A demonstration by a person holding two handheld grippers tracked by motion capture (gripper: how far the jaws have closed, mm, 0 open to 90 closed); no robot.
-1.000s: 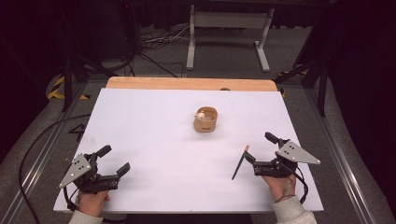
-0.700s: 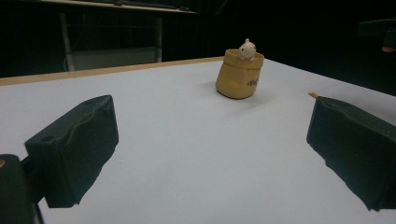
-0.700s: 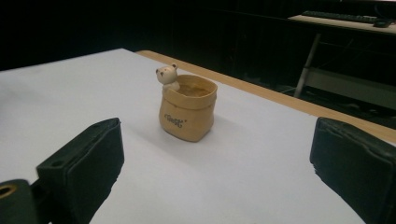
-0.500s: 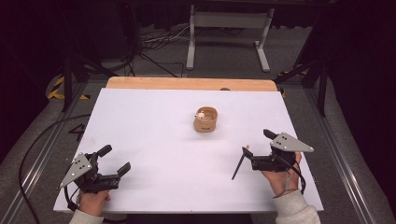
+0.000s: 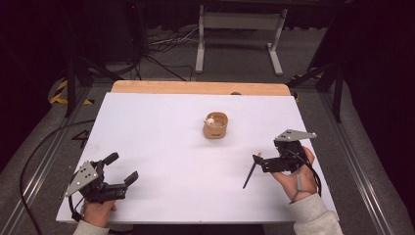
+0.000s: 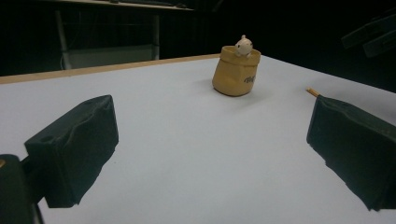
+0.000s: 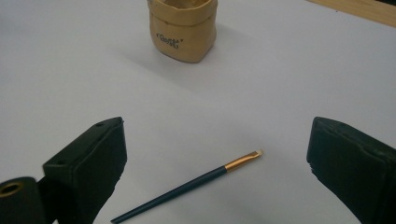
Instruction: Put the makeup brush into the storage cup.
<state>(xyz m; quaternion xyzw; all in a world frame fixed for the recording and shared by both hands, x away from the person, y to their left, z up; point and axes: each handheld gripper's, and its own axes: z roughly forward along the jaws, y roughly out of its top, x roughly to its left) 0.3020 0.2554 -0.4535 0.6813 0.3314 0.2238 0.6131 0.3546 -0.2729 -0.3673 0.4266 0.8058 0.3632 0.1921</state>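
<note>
Your right gripper point(image 5: 258, 161) hides brush point(image 5: 249, 177) tip in high view; pot point(image 7: 183, 28) rim cut off at 12 o'clock in right gripper view.

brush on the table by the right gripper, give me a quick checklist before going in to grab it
1. Right gripper open: ok, jaws stand wide apart.
2. Brush between the jaws' line: ok, it lies flat on the white table, untouched.
3. Brush free of clutter: ok, nothing rests against it.
4. Tan pot upright: ok, apart from the brush, a small white figure at its rim.
5. Left gripper out of the way: ok, open, at the near left corner.
6. Room inside the pot: cannot tell.
</note>
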